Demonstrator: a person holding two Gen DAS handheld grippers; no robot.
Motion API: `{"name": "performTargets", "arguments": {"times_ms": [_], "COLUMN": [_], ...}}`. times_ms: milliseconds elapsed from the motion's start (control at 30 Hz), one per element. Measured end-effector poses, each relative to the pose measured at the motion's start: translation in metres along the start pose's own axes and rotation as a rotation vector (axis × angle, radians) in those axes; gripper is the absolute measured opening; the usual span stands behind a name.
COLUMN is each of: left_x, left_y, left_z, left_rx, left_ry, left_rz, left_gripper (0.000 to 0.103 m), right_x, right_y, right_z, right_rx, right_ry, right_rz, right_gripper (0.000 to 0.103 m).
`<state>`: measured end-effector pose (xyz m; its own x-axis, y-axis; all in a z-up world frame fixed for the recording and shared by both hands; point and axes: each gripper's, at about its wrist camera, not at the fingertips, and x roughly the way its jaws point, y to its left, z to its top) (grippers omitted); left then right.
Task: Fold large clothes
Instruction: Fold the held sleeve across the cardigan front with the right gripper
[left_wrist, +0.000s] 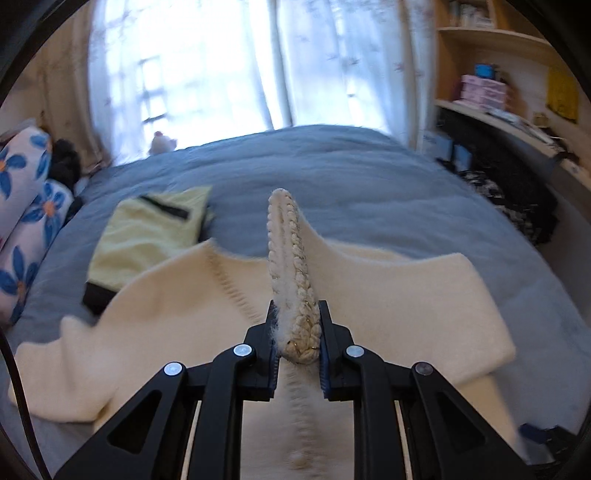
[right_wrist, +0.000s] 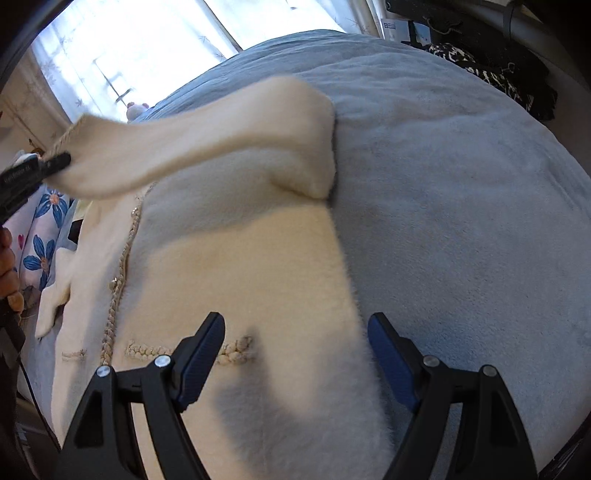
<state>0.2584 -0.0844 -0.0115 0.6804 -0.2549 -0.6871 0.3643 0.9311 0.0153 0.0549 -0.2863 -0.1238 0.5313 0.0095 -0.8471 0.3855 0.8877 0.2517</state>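
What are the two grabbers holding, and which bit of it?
The left gripper is shut on the cream coat, pinching its braided trim edge. The right gripper is open above the coat, holding nothing.

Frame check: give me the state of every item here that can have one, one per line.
Left gripper: shut on the braided cuff.
Right gripper: open, holding nothing.
Cream coat: spread on the bed, one sleeve lifted.
Braided cuff: pinched, standing up.
Yellow garment: folded, lying flat.
Curtains: drawn.

- The fluffy cream knit cardigan (left_wrist: 388, 302) runs off the left wrist view's lower edge.
- Wooden shelf contents (left_wrist: 484, 88) are blurred.
- The folded pale-yellow garment (left_wrist: 147, 236) lies partly beneath the cardigan.
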Motion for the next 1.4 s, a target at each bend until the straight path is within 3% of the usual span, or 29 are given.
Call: {"name": "performTargets", "arguments": {"times_ms": [167,267,333,433,467,533,700,867,900,967,1000,1067,1100,1133,1233,1333,1400], "left_x": [0.052,0.078,0.082,0.082,0.086,0.092,0.118,0.145,0.147,0.146,0.146,0.147,0.145,0.145,0.138,0.13,0.137], "left_y": [0.053,0.074,0.083,0.093,0.097,0.102,0.109,0.112,0.112,0.112,0.112,0.114,0.114,0.113,0.106,0.1,0.097], "left_z": [-0.046,-0.073,-0.081,-0.077,-0.076,-0.071,-0.063,-0.056,-0.054,-0.054,-0.052,-0.049,-0.046,-0.043,-0.028,-0.014,-0.013], "left_rx": [-0.085,-0.176,-0.242,-0.314,-0.327,-0.335,-0.312,-0.304,-0.301,-0.3,-0.304,-0.306,-0.301,-0.293,-0.245,-0.213,-0.203], "left_ry": [0.213,0.319,0.307,0.277,0.269,0.271,0.307,0.327,0.321,0.317,0.322,0.308,0.296,0.286,0.237,0.169,0.176], "left_rz": [0.033,-0.004,-0.052,-0.1,-0.11,-0.121,-0.118,-0.122,-0.121,-0.116,-0.108,-0.098,-0.099,-0.098,-0.075,-0.061,-0.036], "left_gripper": [0.02,0.023,0.027,0.05,0.052,0.052,0.052,0.051,0.049,0.029,0.027,0.015,0.014,0.013,0.011,0.011,0.011], "right_x": [0.006,0.005,0.005,0.005,0.005,0.005,0.01,0.05,0.058,0.081,0.091,0.113,0.122,0.131,0.133,0.116,0.121], "right_y": [0.01,0.009,0.006,0.004,0.004,0.005,0.002,-0.013,-0.015,-0.019,-0.022,-0.025,-0.027,-0.028,-0.024,-0.019,-0.019], "right_z": [0.001,0.005,0.009,0.02,0.025,0.039,0.09,0.155,0.165,0.182,0.19,0.199,0.202,0.202,0.206,0.21,0.207], "right_rx": [-0.022,-0.019,-0.019,-0.006,-0.005,-0.011,-0.033,0.001,0.003,0.013,0.021,0.044,0.055,0.065,0.039,0.026,0.02], "right_ry": [0.012,0.016,0.026,0.058,0.063,0.058,-0.005,-0.005,0.002,0.025,0.039,0.066,0.083,0.103,0.08,-0.016,-0.02], "right_rz": [-0.031,-0.016,0.017,0.077,0.087,0.098,0.003,-0.017,-0.021,-0.023,-0.015,-0.005,0.0,0.03,0.047,0.05,0.025], "right_gripper": [0.08,0.08,0.08,0.08,0.08,0.08,0.08,0.08,0.08,0.08,0.08,0.075,0.063,0.039,0.016,0.015,0.015]}}
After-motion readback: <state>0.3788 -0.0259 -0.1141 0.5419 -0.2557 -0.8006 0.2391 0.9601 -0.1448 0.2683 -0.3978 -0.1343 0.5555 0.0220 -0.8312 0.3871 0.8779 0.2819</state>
